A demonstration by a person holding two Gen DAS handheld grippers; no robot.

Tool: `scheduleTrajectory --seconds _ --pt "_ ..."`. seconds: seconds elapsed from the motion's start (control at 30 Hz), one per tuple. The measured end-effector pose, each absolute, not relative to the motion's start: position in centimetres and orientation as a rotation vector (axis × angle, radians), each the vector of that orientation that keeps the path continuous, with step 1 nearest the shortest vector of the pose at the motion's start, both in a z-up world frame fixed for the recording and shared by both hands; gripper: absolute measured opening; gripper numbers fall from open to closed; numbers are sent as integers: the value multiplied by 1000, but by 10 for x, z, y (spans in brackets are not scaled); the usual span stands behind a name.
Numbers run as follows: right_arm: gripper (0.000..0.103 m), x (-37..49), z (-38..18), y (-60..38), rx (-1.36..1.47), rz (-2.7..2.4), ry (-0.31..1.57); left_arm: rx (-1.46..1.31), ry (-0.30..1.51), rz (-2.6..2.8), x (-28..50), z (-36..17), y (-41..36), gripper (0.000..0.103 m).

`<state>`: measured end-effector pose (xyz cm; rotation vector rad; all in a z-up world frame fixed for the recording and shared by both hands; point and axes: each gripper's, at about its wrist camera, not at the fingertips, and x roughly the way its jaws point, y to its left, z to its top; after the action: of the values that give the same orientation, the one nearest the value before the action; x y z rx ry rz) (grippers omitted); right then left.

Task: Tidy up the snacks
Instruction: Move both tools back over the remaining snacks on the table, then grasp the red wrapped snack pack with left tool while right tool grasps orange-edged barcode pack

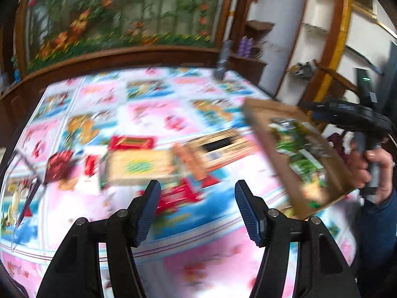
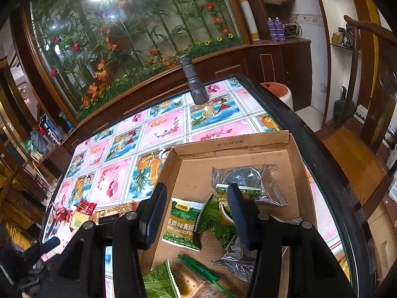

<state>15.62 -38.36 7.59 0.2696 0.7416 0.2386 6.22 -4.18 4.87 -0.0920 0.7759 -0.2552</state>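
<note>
A shallow cardboard box (image 2: 233, 146) sits on the right of the table and holds several green pea packets (image 2: 182, 223) and silver foil packets (image 2: 250, 177). My right gripper (image 2: 197, 217) is open and empty, just above the packets in the box. In the blurred left wrist view the box (image 1: 263, 119) is at the right with the right gripper's handle (image 1: 367, 129) behind it. My left gripper (image 1: 197, 198) is open and empty, above the table near a red packet (image 1: 178, 196). Loose snacks lie ahead: a yellow packet (image 1: 139, 166), a red packet (image 1: 132, 142), a brown packet (image 1: 218, 149).
The table has a pink and blue patterned cloth (image 2: 163, 129) and a dark raised rim (image 2: 317, 161). A grey flashlight (image 2: 193, 82) stands at the far edge. A wooden cabinet with a floral glass panel (image 2: 129, 34) is behind. A wooden chair (image 2: 359, 149) stands at the right.
</note>
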Motion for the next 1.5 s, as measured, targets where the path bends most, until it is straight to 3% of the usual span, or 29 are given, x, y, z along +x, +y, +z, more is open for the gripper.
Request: scheduleTrajectory --seconds 0.4,0.47,0.6,0.63,0.73,0.77,0.87,0.97,1.2,1.5 --pt "54 155 75 -372 239 270 751 -34 854 -263 93 13 -46 61" --pt "54 154 75 -368 225 278 748 -26 850 -255 93 12 -47 51" --pt "54 152 74 -360 208 306 749 -5 839 -250 88 14 -50 47" --pt "54 152 73 -357 206 314 756 4 841 -243 88 13 -51 47" --pt "54 152 71 -351 196 327 764 24 873 -180 96 8 -55 67" --pt "54 151 70 -348 187 328 764 26 893 -166 100 5 -56 67" --pt "54 150 70 -342 166 336 762 43 889 -150 99 4 -57 54" --pt "54 149 68 -335 169 386 764 29 889 -134 96 5 -54 53" --pt "55 160 58 -282 250 620 931 -68 859 -144 86 14 -31 52" --pt "55 236 38 -192 96 463 1138 -198 740 -173 74 37 0 52"
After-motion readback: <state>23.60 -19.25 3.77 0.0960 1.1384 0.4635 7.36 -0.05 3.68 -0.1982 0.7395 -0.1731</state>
